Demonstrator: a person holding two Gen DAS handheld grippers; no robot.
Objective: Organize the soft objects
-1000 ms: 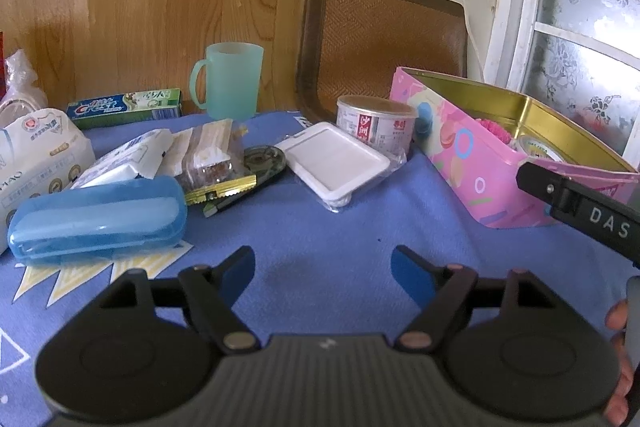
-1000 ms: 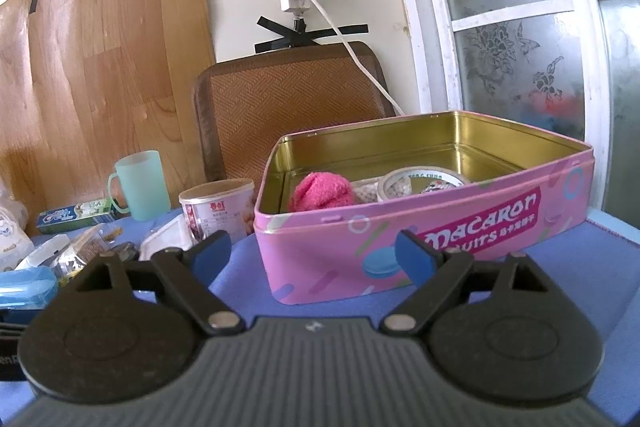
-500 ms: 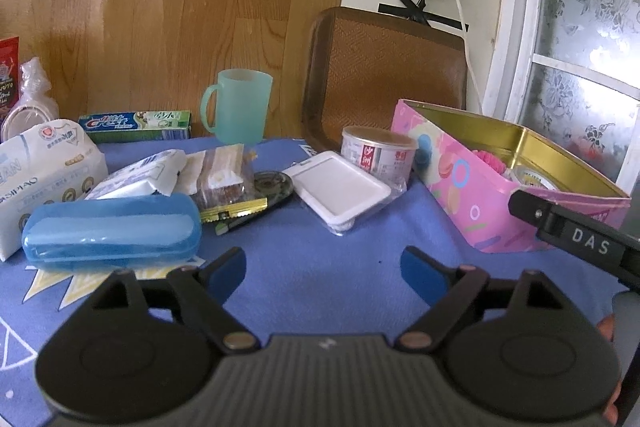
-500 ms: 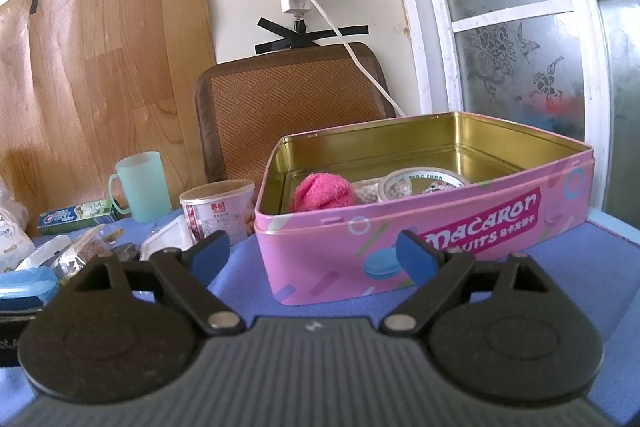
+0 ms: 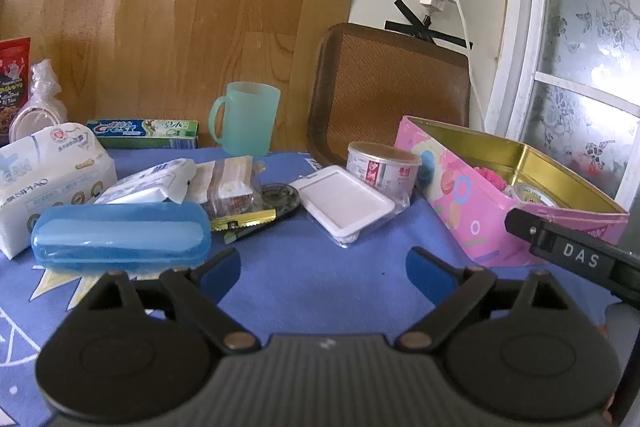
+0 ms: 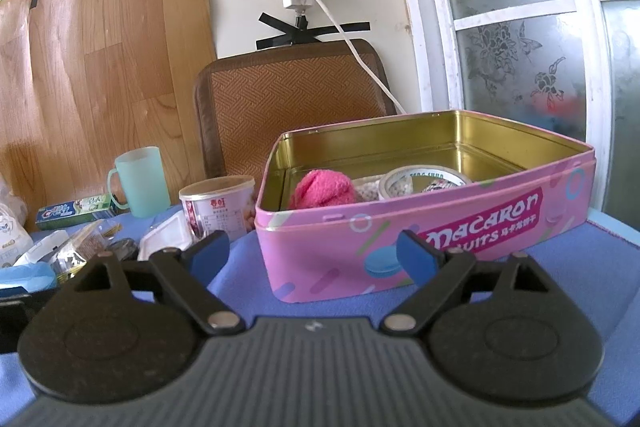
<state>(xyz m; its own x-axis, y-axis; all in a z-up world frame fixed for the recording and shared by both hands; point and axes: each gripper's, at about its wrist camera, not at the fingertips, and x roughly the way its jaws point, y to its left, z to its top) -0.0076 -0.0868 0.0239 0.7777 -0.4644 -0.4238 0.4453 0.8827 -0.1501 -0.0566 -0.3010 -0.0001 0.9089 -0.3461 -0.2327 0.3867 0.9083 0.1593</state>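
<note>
A pink macaron tin (image 6: 460, 239) stands open on the blue cloth, with a pink towel ball (image 6: 322, 189) and a tape roll (image 6: 424, 181) inside. The tin (image 5: 480, 187) also shows at the right of the left wrist view. My left gripper (image 5: 324, 271) hovers over bare cloth, its jaws opening with nothing between them. In front of it lie a blue case (image 5: 120, 237), a tissue pack (image 5: 44, 171), wrapped snacks (image 5: 230, 183) and a white flat box (image 5: 346, 203). My right gripper (image 6: 312, 255) stands open and empty just before the tin's front wall.
A teal mug (image 5: 246, 119), a toothpaste box (image 5: 144, 133) and a can (image 5: 380, 167) stand toward the back. A brown woven chair back (image 6: 296, 99) rises behind the table. The right gripper's body (image 5: 572, 259) juts in at the left view's right edge.
The left gripper's jaws have spread wider and its view has tilted upward, showing more wall. The right gripper has kept still.
</note>
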